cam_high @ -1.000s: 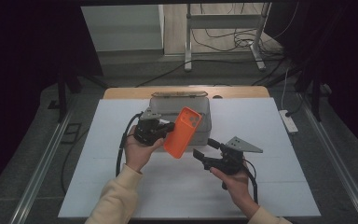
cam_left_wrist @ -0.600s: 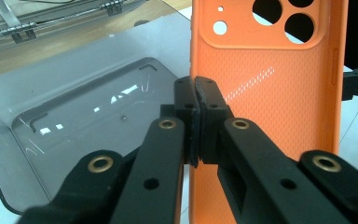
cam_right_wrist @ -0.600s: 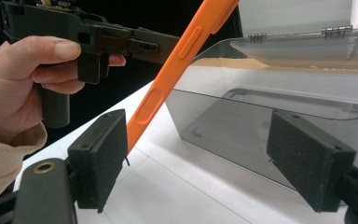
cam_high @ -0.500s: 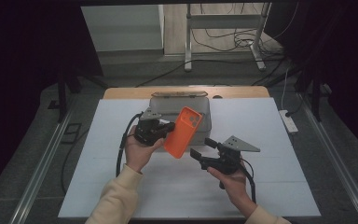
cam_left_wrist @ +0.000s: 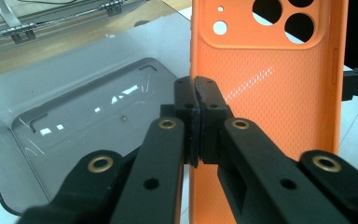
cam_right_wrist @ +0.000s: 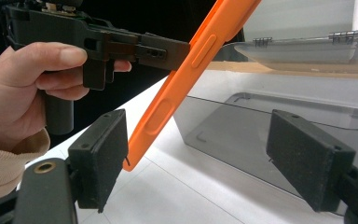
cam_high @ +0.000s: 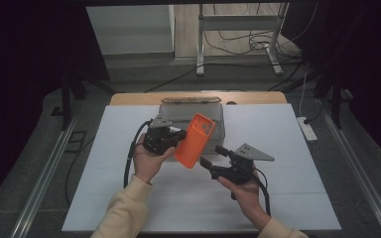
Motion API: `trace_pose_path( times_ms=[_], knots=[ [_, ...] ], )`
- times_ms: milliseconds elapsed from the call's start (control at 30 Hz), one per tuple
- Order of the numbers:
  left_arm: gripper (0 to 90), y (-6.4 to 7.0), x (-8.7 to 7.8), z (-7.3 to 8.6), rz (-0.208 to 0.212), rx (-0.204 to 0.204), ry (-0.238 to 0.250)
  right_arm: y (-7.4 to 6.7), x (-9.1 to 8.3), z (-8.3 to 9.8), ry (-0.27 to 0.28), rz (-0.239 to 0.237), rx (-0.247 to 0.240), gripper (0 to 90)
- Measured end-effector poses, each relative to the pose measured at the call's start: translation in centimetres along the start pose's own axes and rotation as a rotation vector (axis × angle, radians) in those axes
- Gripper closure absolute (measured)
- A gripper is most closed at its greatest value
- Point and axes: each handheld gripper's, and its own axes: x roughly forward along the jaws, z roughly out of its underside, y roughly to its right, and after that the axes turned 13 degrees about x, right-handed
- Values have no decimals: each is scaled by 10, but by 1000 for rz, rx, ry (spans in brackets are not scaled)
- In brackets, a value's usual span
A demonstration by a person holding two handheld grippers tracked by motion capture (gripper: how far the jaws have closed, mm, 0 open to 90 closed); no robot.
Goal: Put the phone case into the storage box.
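- Orange phone case (cam_high: pixel 195 140) hangs tilted above the white tabletop (cam_high: pixel 104 198), just in front of the grey plastic box (cam_high: pixel 213 116) with its lid open; its lower corner is near the right jaws.
- Left hand-held gripper (cam_left_wrist: pixel 196 116) is clamped tight on one long edge of the case, its jaws pressed flat on the thin wall.
- Right hand-held gripper (cam_right_wrist: pixel 198 158) is spread wide and empty, one pad beside the case's lower end, the other well apart from it.
- Handling, as I judge it: light, thin and bendy, probably rubbery enough not to slip. A one-edge pinch may let it flex or swing, so take the opposite long edge, clear of the camera holes.
- Compared with a second ago, the right hand-held gripper has edged closer to the case's lower end; the case and left grip look unchanged.
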Motion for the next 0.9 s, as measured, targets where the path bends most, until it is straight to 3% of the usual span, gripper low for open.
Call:
trace_pose_path(
  times_ms=[900],
  knots=[
    [889,1,1,1,-3,2,-1,-3,10,-2,5,-2,8,214]
  ],
)
